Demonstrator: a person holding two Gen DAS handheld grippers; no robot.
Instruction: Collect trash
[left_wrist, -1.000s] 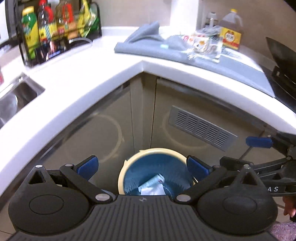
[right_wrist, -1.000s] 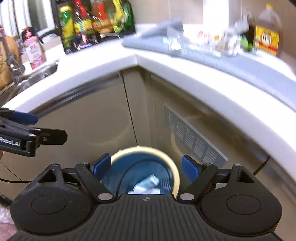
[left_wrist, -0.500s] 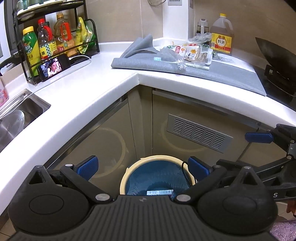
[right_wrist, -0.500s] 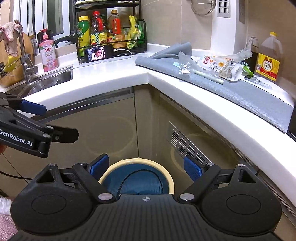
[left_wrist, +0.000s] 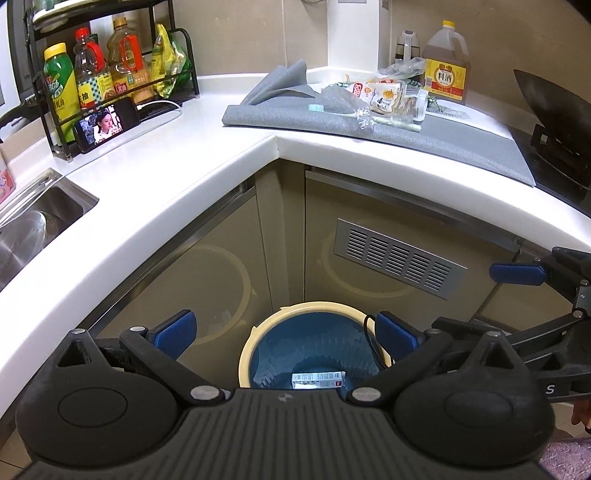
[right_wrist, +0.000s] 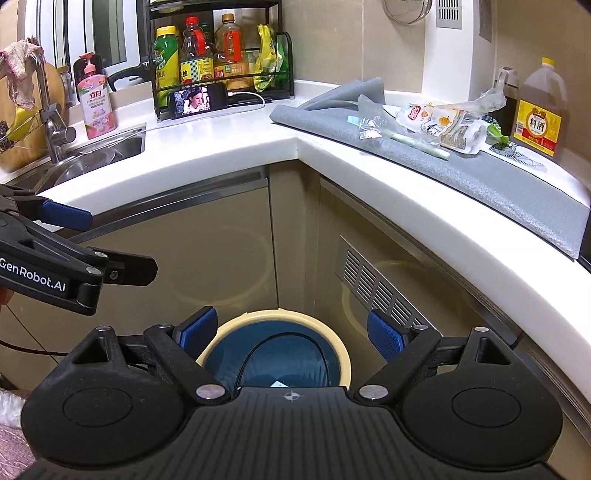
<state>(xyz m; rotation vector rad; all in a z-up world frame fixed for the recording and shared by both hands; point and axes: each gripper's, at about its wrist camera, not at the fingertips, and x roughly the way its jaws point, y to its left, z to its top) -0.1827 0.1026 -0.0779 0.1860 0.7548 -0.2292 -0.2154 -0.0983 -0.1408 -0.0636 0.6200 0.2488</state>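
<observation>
Blue-lined round trash bin with cream rim (left_wrist: 314, 345) on floor in cabinet corner, small white printed carton (left_wrist: 318, 379) lying inside. Left gripper (left_wrist: 286, 334) and right gripper (right_wrist: 293, 334) above bin, both spread wide, holding nothing. Crumpled plastic food wrappers (right_wrist: 441, 123) on grey countertop mat (right_wrist: 480, 173).

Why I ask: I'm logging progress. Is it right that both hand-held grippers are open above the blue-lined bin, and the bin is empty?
Not quite. The bin isn't empty: the left wrist view shows a small carton inside. Both the left hand-held gripper and the right hand-held gripper are open above it.
</observation>
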